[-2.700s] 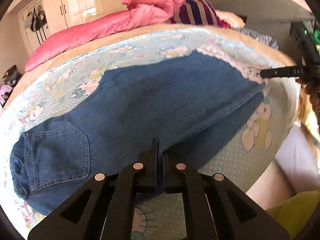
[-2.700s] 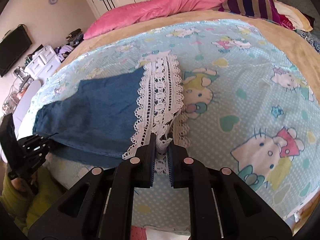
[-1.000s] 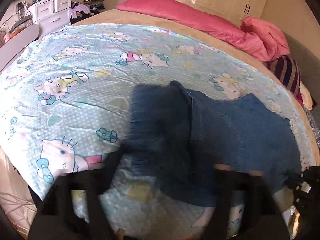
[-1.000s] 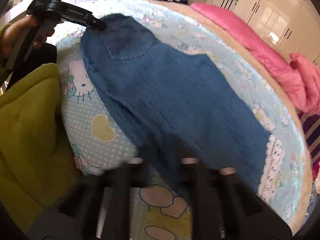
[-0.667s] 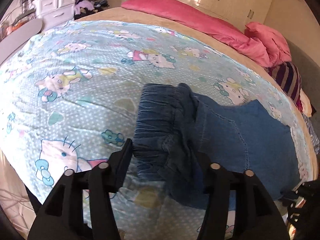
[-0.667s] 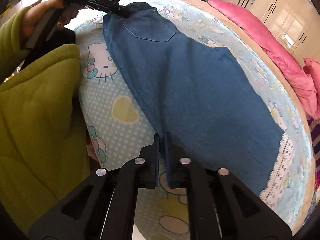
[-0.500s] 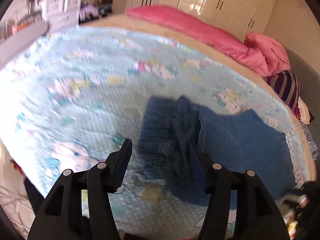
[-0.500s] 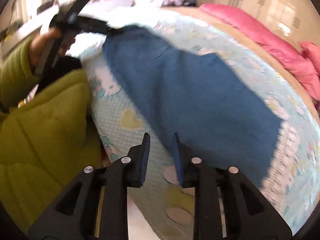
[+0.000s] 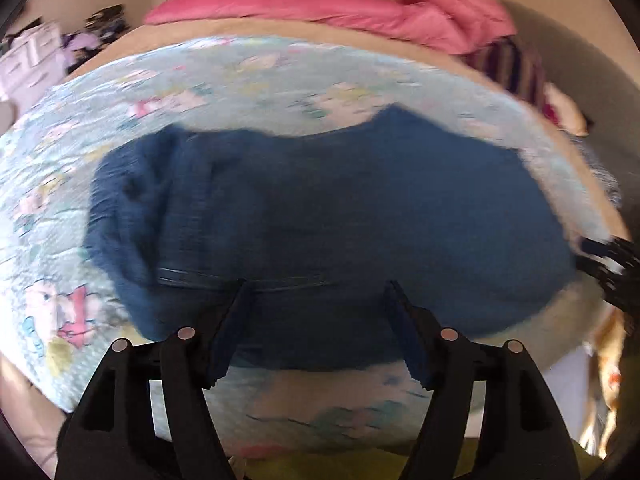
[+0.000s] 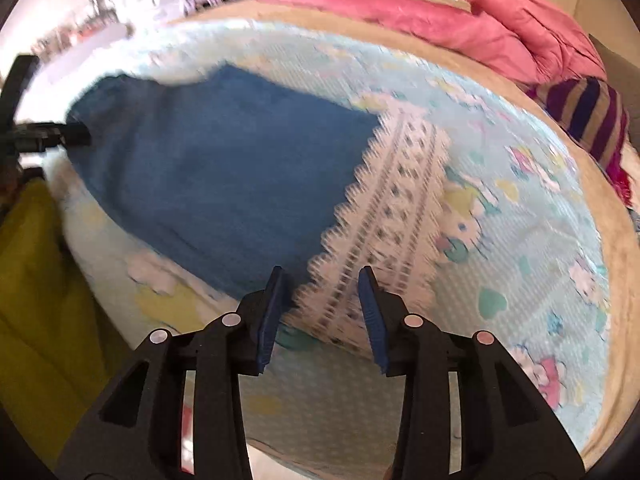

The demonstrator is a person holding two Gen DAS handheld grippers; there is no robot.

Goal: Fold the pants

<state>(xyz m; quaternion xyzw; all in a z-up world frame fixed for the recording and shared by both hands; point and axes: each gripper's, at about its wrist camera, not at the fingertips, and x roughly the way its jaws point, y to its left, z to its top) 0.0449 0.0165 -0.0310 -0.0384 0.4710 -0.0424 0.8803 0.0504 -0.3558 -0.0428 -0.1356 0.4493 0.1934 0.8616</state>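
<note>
The left gripper has its jaws spread wide and opening, its pads clear of the cloth, above the near edge of the blue denim pants towards their bunched waist end. The right gripper has its jaws part open and opening, gripping nothing, poised over the white lace cuff at the leg end. The pants lie flat along the near edge of the bed, on its pale blue cartoon-print cover, with a pink quilt and striped pillow at the far edge.
</note>
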